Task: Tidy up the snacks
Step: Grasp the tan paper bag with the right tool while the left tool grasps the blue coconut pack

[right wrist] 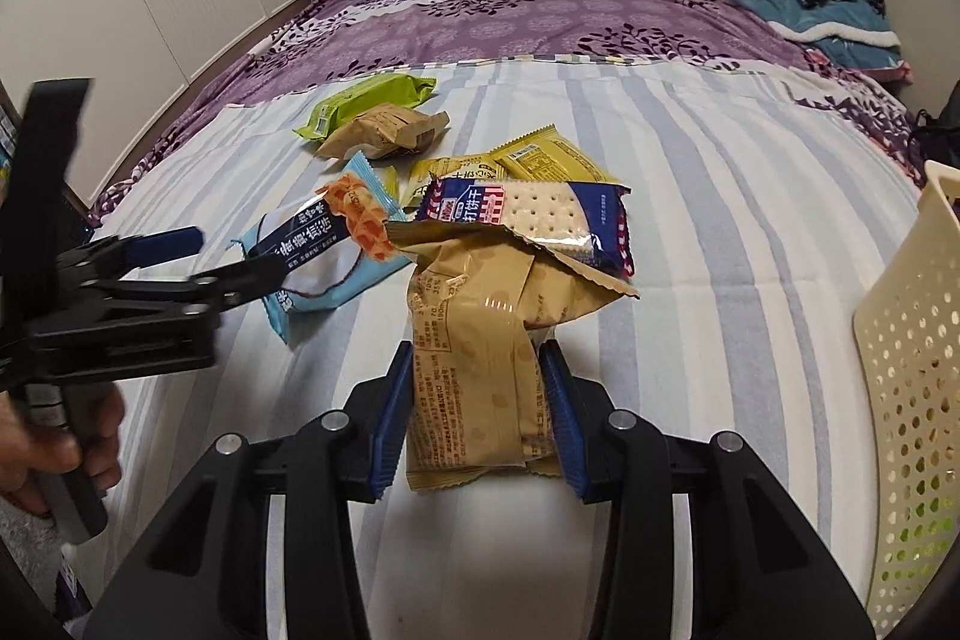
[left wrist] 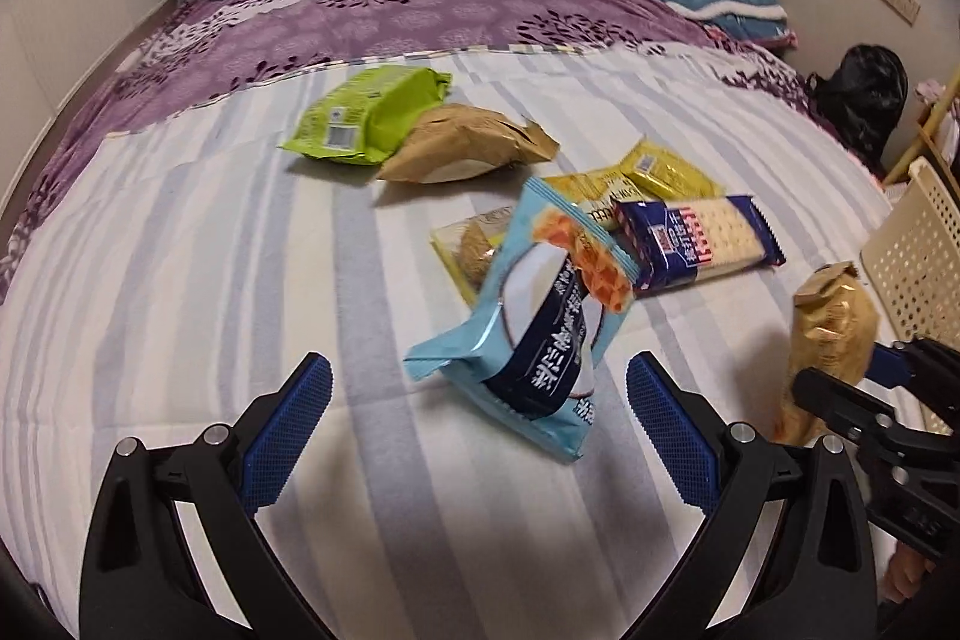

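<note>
A wide bed [right wrist: 690,196] under a soft blue-and-white striped sheet carries everything, with a purple leaf-print quilt [right wrist: 480,16] beyond it at twelve o'clock. At three o'clock in the right wrist view stands a cream perforated plastic basket [right wrist: 900,370], rigid and dotted with round holes.

Snacks lie loose mid-bed: a crinkly lime-green pouch [left wrist: 366,112] touching a matt brown paper-look bag [left wrist: 462,142] at eleven o'clock, then a navy cracker pack with a clear window [left wrist: 696,238] lying over glossy yellow wrappers [left wrist: 654,175].

The right gripper [right wrist: 480,412] has its blue ribbed jaws pressed against both sides of a tan foil biscuit bag [right wrist: 480,340], held upright off the sheet (its torn top flaring open).

The left gripper [left wrist: 480,436] holds its jaws spread wide, either side of a glossy light-blue coconut-picture pouch [left wrist: 528,316] that leans tilted on the sheet, not touching it.
</note>
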Available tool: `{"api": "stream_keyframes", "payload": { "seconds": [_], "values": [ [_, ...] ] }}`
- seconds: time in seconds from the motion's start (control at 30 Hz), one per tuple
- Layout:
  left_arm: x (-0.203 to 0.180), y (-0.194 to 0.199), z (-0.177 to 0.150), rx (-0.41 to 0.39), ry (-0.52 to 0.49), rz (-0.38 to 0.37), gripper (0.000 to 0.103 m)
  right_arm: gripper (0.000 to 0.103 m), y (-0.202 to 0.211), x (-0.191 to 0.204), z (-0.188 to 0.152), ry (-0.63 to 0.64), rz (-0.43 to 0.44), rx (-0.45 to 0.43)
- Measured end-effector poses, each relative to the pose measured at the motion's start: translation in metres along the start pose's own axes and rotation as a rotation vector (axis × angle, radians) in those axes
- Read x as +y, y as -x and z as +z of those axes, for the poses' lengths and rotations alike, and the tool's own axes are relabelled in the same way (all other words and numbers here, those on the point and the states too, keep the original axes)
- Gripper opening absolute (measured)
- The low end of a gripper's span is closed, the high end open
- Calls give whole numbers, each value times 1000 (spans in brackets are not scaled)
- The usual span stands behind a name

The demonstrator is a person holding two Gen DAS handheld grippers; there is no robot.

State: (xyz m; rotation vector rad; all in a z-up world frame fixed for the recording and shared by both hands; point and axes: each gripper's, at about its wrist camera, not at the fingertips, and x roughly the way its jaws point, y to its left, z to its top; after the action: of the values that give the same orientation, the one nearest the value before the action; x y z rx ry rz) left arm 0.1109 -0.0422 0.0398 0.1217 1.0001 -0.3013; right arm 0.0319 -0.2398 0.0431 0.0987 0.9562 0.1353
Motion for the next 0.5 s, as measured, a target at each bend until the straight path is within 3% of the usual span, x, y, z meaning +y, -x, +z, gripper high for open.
{"api": "stream_keyframes", "payload": {
  "seconds": [0.2,0.43,0.5],
  "values": [
    [-12,-21,1,16,-56,-4,100,42,3,-6,-4,-13,5,1],
    [-6,-39,1,28,-47,-8,100,42,-1,-11,-7,-26,13,13],
    [-4,-40,-1,34,-41,-18,91,42,-1,-10,-7,-30,14,12]
  ]
}}
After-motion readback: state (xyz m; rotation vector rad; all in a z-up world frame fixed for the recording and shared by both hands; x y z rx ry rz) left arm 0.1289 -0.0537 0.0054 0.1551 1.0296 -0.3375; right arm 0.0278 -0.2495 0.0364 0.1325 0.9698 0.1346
